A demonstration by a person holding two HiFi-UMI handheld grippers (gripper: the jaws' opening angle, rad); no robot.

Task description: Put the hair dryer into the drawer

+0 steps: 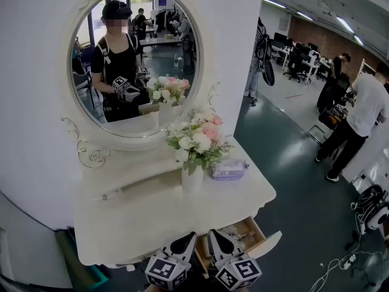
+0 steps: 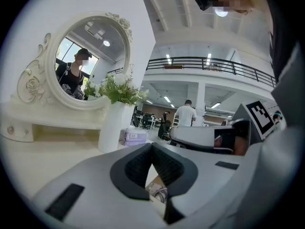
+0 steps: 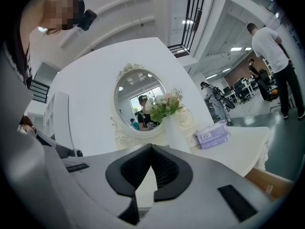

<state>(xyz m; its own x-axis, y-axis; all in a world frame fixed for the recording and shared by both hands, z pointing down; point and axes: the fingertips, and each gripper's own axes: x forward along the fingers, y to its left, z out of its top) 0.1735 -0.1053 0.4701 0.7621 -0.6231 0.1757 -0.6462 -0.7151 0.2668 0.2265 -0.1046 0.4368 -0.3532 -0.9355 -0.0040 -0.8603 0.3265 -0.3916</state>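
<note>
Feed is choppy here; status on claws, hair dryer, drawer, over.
Left claw and right claw shut, empty. Drawer open; hair dryer not made out. Vase and wipes pack sit back on tabletop, clear of drawer.

Open-plan office: desks (image 1: 313,64), chairs (image 1: 298,66), mezzanine railing (image 2: 205,64).

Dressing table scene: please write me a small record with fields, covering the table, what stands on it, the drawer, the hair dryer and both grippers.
table: white dressing table with an oval mirror
on top: vase of flowers; purple pack on its right
drawer: pulled open at the front right; contents unclear
left gripper: jaws together, nothing between them, at the table's front edge
right gripper: jaws together, nothing between them, beside the left one
hair dryer: not made out in any view
</note>
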